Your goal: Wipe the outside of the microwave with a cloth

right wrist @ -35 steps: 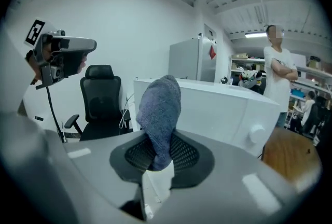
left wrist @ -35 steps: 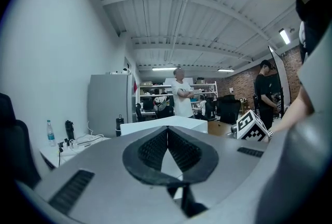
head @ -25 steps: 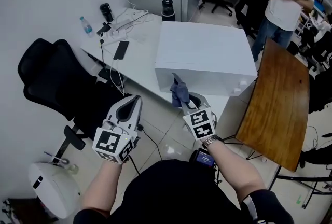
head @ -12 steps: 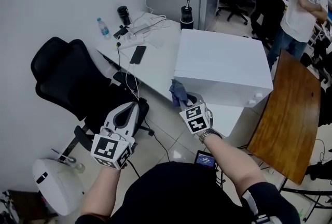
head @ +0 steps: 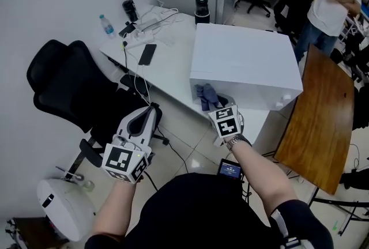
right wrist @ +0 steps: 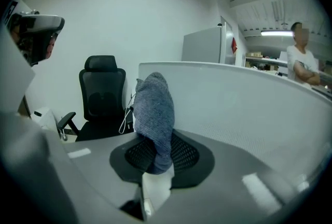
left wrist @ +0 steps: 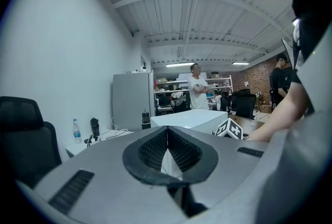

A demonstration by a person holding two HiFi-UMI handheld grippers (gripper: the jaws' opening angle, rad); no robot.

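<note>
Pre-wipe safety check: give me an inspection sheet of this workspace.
Surface: white desk, partly bare.
Job's things: white boxy microwave on the desk; blue-grey knitted cloth by its near face, contact unclear.
Clutter: black phone, clear water bottle, black tumbler, black flask.
Grippers: right hand-held gripper shut on the cloth; left hand-held gripper shut, empty.
Cables: white cables on the desk, one hanging over its edge.
Surroundings: black office chair, brown wooden tabletop, standing person.
</note>
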